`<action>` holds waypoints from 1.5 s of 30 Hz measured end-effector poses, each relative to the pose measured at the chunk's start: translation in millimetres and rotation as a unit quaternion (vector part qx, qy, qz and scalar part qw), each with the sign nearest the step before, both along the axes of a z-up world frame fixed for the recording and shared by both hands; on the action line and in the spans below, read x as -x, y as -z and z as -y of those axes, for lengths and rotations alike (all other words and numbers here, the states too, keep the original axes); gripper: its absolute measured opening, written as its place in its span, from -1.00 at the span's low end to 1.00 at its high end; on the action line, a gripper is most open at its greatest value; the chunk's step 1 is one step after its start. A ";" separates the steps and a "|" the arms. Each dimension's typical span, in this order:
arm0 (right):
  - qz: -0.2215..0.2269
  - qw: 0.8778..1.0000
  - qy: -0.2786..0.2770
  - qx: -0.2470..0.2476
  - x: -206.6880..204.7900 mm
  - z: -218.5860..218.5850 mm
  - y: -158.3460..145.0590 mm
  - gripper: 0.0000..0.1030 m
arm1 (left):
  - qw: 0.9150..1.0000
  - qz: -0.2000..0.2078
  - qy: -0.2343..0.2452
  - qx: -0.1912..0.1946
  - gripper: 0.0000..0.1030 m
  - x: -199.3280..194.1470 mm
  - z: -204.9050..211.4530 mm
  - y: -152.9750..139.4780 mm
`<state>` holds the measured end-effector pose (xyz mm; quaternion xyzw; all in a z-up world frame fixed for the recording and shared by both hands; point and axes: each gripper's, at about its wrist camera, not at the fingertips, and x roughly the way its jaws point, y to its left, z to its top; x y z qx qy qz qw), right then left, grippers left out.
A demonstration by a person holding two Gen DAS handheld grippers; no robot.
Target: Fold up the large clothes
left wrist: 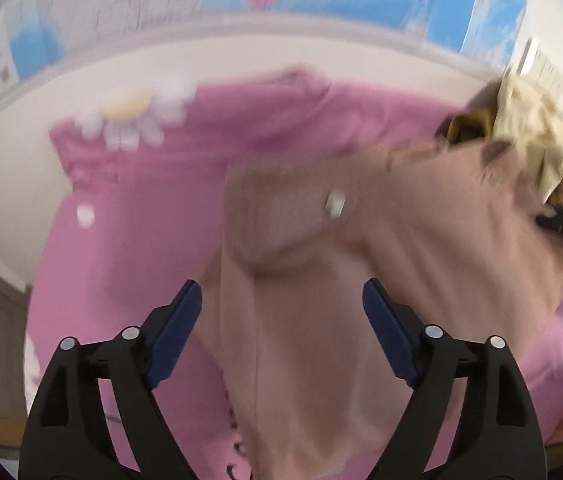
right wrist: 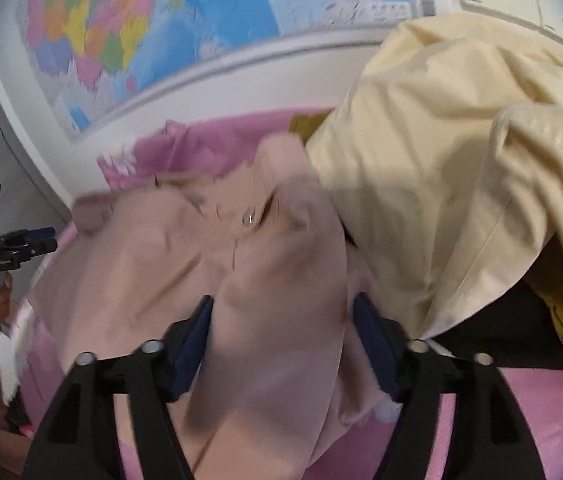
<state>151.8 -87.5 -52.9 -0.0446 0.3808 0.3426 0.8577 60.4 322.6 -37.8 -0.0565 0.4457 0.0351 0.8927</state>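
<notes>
No writing is legible on the blurred wall map behind the beige garment.

Three garments show: one beige garment, one pink garment with a daisy print beneath it, and one cream-yellow garment heaped to the side. Two grippers: the left gripper and the right gripper. One map hangs on the wall.

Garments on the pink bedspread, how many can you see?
2: a beige garment lying in front of the right claw, and a cream-yellow garment heaped to its right. Others may be hidden underneath.
</notes>
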 end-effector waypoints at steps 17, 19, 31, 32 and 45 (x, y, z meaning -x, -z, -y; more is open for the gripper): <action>-0.071 0.987 0.087 -0.118 -6.4 55.1 3.3 0.38 | 0.979 0.001 -0.077 0.191 0.34 48.2 -61.0 44.4; -0.084 0.981 0.081 -0.154 9.8 76.6 -0.3 0.46 | 0.974 0.011 -0.073 0.216 0.50 65.4 -61.6 42.7; -0.219 0.944 0.058 -0.239 80.9 90.4 56.5 0.60 | 0.947 0.020 -0.028 0.320 0.58 111.2 -15.3 70.6; -0.219 0.944 0.052 -0.242 80.0 82.4 55.9 0.60 | 0.947 0.022 -0.023 0.321 0.58 108.1 -11.4 70.3; -0.165 0.958 0.076 -0.223 56.0 5.9 47.2 0.71 | 0.936 0.032 -0.022 0.349 0.68 52.3 12.8 68.8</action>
